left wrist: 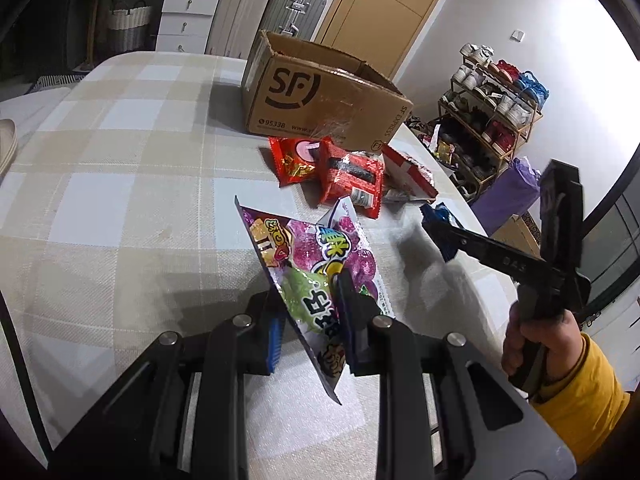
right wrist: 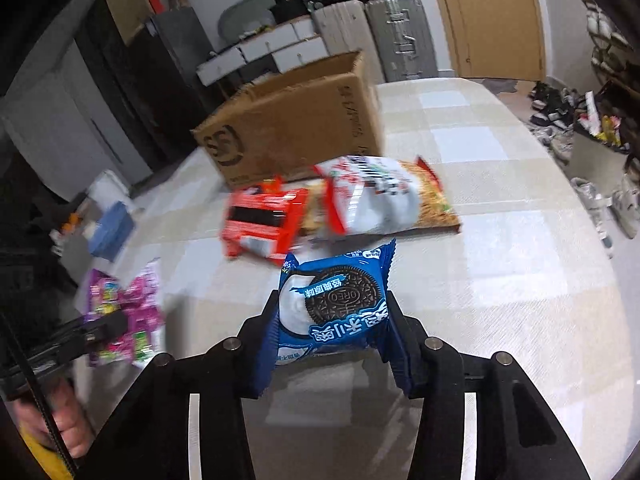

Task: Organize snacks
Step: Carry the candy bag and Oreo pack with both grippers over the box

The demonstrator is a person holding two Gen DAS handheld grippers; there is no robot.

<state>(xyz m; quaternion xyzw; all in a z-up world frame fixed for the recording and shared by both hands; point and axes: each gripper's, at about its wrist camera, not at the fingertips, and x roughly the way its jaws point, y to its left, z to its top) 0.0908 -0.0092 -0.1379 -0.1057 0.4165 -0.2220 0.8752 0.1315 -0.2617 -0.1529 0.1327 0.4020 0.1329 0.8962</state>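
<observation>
The left gripper (left wrist: pixel 310 316) is clamped tight on a purple gummy packet (left wrist: pixel 316 264), lifted clear of the checked tablecloth (left wrist: pixel 120 184). Only its view shows the SF logo on the cardboard box (left wrist: pixel 320 92). The right wrist view alone shows the right gripper (right wrist: pixel 332 320) pinching a blue Oreo packet (right wrist: pixel 334 304) above the cloth, with a white noodle bag (right wrist: pixel 384 196) beyond.

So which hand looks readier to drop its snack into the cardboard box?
Probably the right. The right gripper has the Oreo pack clamped squarely, with the cardboard box just ahead. The left gripper pinches the purple candy bag by an edge, farther back.
</observation>
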